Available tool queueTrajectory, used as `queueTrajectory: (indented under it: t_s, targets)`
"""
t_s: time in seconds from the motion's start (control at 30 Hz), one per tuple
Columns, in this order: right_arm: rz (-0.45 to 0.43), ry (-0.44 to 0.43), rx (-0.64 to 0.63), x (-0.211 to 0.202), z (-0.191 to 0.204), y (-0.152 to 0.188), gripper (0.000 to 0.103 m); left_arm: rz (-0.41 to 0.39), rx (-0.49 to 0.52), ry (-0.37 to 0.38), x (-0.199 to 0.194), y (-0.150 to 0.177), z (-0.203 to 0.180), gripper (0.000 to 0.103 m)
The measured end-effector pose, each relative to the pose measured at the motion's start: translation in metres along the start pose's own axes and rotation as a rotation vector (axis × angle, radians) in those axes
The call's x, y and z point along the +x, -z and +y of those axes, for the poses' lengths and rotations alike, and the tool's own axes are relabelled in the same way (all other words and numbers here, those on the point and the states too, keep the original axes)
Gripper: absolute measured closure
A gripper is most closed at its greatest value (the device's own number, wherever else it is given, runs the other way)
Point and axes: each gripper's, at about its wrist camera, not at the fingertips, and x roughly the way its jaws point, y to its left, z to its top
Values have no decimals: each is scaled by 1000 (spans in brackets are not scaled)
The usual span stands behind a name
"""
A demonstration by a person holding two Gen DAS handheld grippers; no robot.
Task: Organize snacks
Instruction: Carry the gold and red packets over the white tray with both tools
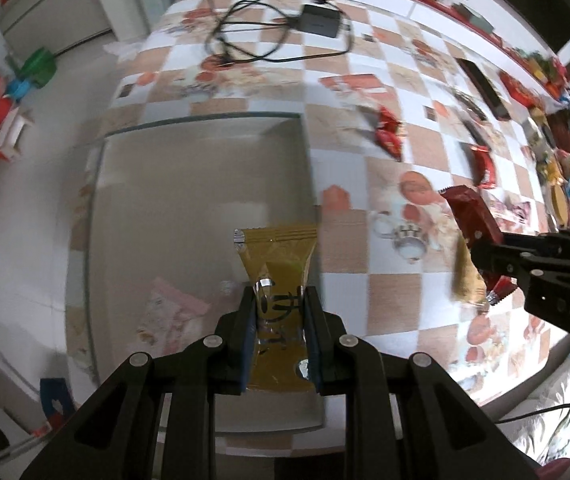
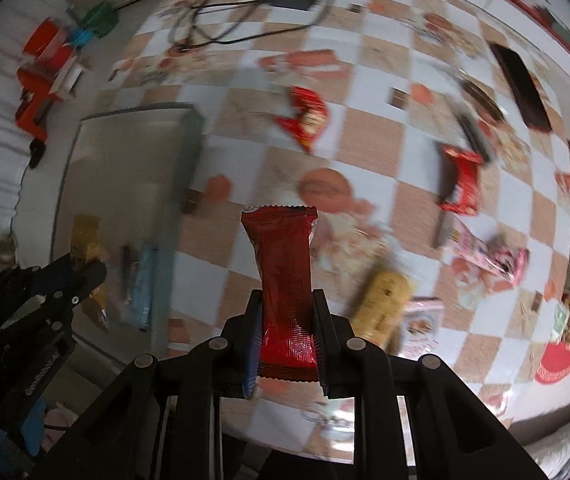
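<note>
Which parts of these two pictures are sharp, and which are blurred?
Left wrist view: the gold packet in the left claw is sharp; the table is slightly smeared. Right wrist view: the red packet is sharp; table and tray are strongly blurred.

The left tool [image 1: 279,300] points down over the clear tray [image 1: 205,128] and squeezes a gold snack pack [image 1: 277,256]. The right tool [image 2: 288,304] points down beside the tray, over the surface [image 2: 365,132], and squeezes a red snack pack [image 2: 285,256].
</note>
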Motion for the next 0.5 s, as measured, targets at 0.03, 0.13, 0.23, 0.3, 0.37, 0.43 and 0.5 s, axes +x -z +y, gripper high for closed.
queueTrajectory:
  t_s: [0.03,0.13,0.23,0.3,0.37,0.43,0.5]
  targets:
    - [0,-4,-16,1,8,-3,79,1,-9,-6,0,2,6,79]
    - [3,-16,-61,4,32,-12,79,6,-31,-17,0,5,20,79]
    - [11,-30,-101,9,56,-21,79,14,-61,-30,1,10,36,79]
    - [19,-38,-127,13,72,-25,79,18,-77,-35,2,12,44,79]
    - [27,-48,-148,17,86,-25,79,26,-92,-39,4,15,52,79]
    - [33,-55,-173,20,100,-25,79,34,-105,-43,7,18,58,79]
    - [42,-63,-196,24,113,-26,79,44,-117,-47,9,21,65,79]
